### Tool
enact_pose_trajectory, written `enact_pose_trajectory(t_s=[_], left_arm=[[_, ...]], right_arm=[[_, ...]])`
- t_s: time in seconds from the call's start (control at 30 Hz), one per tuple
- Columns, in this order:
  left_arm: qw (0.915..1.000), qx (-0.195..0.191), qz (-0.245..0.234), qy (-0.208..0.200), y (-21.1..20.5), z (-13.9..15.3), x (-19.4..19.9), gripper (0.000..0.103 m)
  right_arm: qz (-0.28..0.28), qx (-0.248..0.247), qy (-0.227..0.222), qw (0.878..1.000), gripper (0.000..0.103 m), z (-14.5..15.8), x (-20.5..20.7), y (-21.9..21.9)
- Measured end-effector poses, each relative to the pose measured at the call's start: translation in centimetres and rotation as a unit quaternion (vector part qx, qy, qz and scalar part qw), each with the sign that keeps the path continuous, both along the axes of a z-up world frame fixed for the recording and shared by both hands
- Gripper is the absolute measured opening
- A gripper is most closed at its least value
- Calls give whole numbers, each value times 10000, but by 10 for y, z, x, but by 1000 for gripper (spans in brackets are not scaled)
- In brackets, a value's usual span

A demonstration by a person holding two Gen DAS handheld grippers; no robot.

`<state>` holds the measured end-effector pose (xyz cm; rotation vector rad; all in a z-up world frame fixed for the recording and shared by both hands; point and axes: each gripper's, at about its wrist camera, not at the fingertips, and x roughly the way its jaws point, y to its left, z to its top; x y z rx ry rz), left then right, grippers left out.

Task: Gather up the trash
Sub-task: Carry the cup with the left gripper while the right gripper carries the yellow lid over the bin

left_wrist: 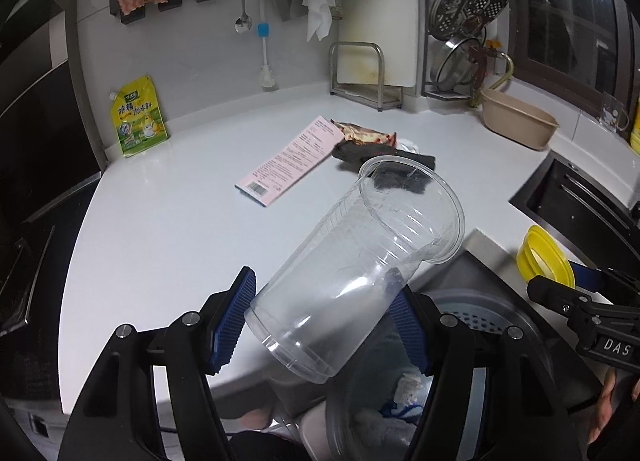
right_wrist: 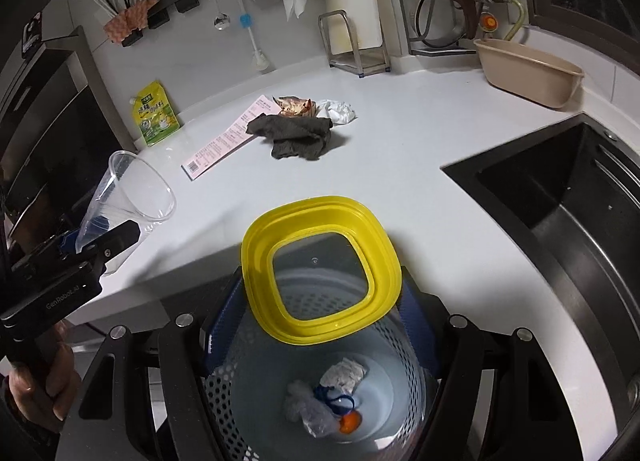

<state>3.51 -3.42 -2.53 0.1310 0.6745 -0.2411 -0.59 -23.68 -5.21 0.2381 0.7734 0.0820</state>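
Cup between left hand-held gripper pads

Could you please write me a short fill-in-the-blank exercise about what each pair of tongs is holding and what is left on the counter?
1. The left tongs are shut on a clear plastic ____.
2. The right tongs hold a lid whose rim is coloured ____.
3. The trash bin below the counter edge has perforated ____.
4. The dark rag lies partly on a ____ paper slip.

Missing words: cup; yellow; walls; pink
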Motion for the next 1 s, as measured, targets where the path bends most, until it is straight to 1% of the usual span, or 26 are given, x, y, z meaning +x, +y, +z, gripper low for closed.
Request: enact_pose_trajectory(t_s=[0.17, 0.4, 0.67, 0.87, 1.0], left_arm=[[10000, 10, -66, 39, -3, -6, -25, 65], [9998, 22, -168, 146, -10, -17, -49, 65], [9994, 129, -208, 249, -16, -31, -63, 65], [9991, 183, -136, 346, -18, -42, -69, 65], [9989, 210, -102, 416, -20, -48, -71, 65]], right_arm=[[-118, -50, -63, 9999, 70, -1, -31, 7], [-208, -134, 6, 9997, 70, -8, -57, 12], [-547, -331, -140, 9979, 70, -10, -78, 14], [-662, -473, -286, 9963, 70, -11, -89, 20], [-770, -602, -284, 9948, 70, -17, -93, 22]])
